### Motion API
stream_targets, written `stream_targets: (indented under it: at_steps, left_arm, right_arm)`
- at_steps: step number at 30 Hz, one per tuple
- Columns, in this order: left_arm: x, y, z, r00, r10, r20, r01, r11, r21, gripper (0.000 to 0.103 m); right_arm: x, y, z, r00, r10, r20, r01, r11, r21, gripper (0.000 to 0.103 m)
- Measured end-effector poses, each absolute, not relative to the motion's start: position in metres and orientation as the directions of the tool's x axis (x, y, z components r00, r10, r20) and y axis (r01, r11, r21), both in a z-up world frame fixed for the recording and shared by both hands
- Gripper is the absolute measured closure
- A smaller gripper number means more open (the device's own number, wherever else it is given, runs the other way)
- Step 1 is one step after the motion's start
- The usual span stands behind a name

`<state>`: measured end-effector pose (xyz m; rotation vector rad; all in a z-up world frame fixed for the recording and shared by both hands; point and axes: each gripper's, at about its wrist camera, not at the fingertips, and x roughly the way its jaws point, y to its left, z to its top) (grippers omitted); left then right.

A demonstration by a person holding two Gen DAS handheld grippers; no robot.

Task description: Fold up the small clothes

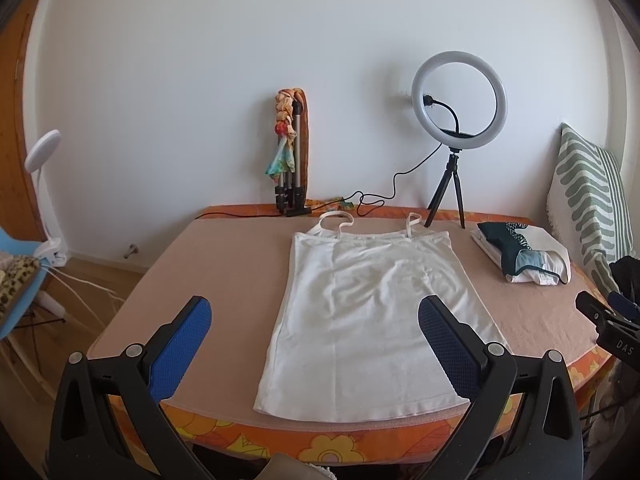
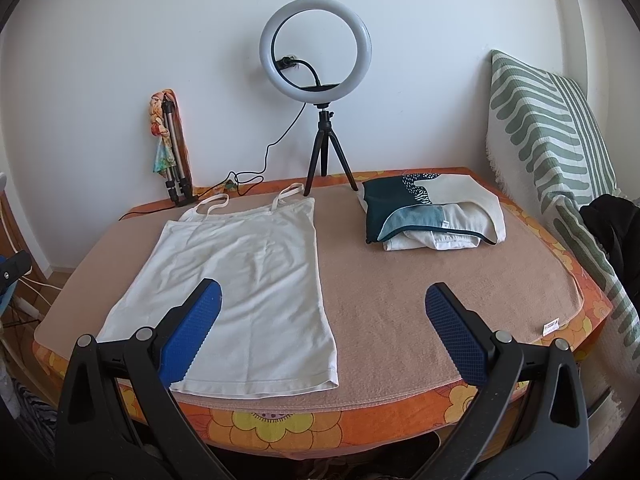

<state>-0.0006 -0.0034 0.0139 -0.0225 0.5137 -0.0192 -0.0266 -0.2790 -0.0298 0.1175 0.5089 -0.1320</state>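
Observation:
A white strappy top lies flat and unfolded on the beige blanket, straps toward the wall, hem at the near edge. In the right wrist view the same white top sits left of centre. My left gripper hovers open above the top's lower half, holding nothing. My right gripper is open too, above the top's right edge and the bare blanket. Part of the right gripper's body shows at the right edge of the left wrist view.
A pile of folded clothes rests at the back right of the table. A ring light on a tripod and a folded tripod stand by the wall, cable between them. A striped cushion lines the right side. A blue chair stands left.

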Motion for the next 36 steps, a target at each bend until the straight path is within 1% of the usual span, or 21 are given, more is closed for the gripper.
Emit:
stream_targets:
  at_steps: [36]
  left_arm:
    - [-0.0015, -0.0042, 0.011, 0.868, -0.029, -0.497, 0.015, 0.999, -0.033, 0.0]
  right_arm:
    - [-0.0252, -0.277, -0.0336, 0.865, -0.092, -0.493, 0.153, 0.985, 0.085, 0.0]
